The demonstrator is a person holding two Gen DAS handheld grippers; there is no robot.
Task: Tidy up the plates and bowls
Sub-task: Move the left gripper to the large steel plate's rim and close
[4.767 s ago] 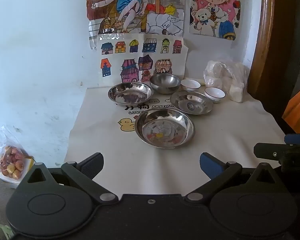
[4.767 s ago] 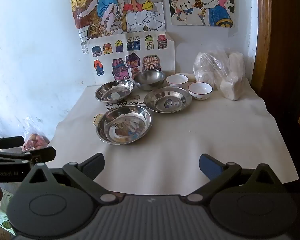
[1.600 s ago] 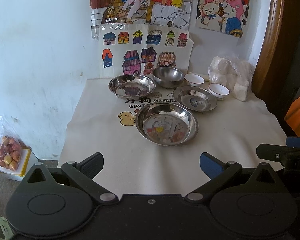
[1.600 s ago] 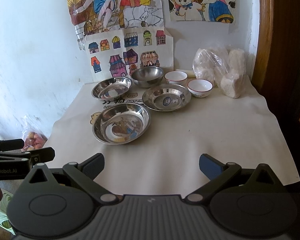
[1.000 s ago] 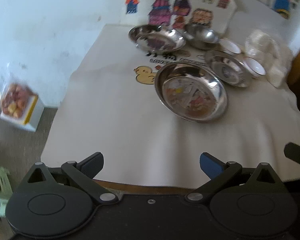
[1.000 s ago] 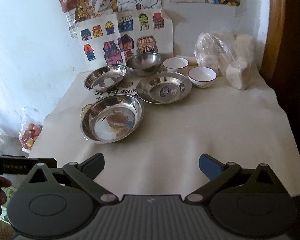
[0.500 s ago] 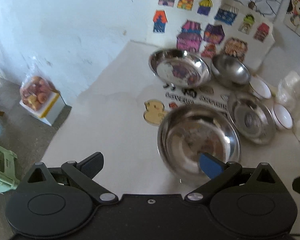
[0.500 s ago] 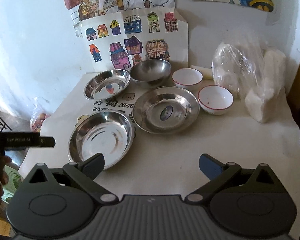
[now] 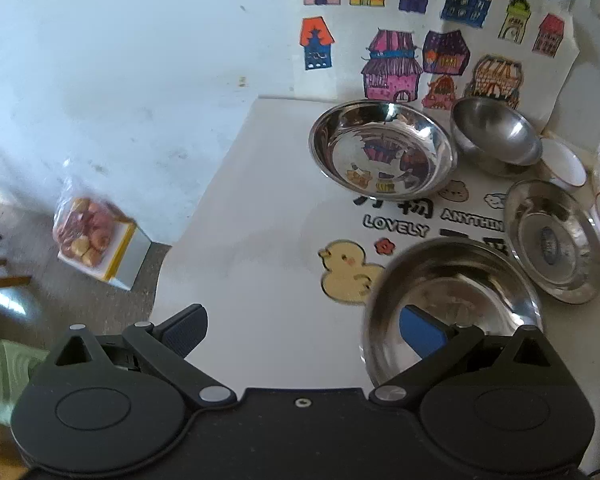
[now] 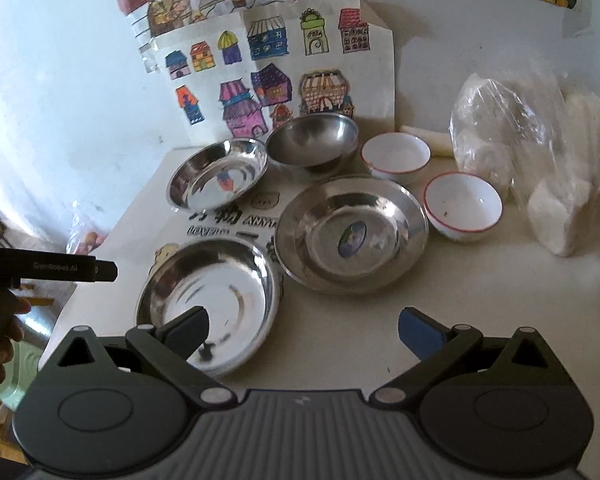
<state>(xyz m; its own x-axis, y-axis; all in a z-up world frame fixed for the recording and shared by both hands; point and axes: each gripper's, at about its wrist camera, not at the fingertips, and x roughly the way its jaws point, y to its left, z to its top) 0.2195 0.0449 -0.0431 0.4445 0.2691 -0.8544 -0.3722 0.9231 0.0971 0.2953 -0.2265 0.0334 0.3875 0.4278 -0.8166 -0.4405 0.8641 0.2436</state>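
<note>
Change: you have brought both grippers in from the worktop's [image 10: 340, 344] near edge; they now hang over the near plate [image 10: 220, 300].
Meaning: nothing is stacked yet; near plate looks like your first pick.
Left gripper [image 9: 304, 328]: jaws spread wide, holding nothing; one finger sits over the near plate's [image 9: 460, 280] rim, contact unclear.
Right gripper [image 10: 304, 328]: jaws spread wide, empty; one finger over the near plate.
Other dishes: two plates, a steel bowl [image 10: 312, 140] and two white bowls lie beyond the near plate, all apart.
</note>
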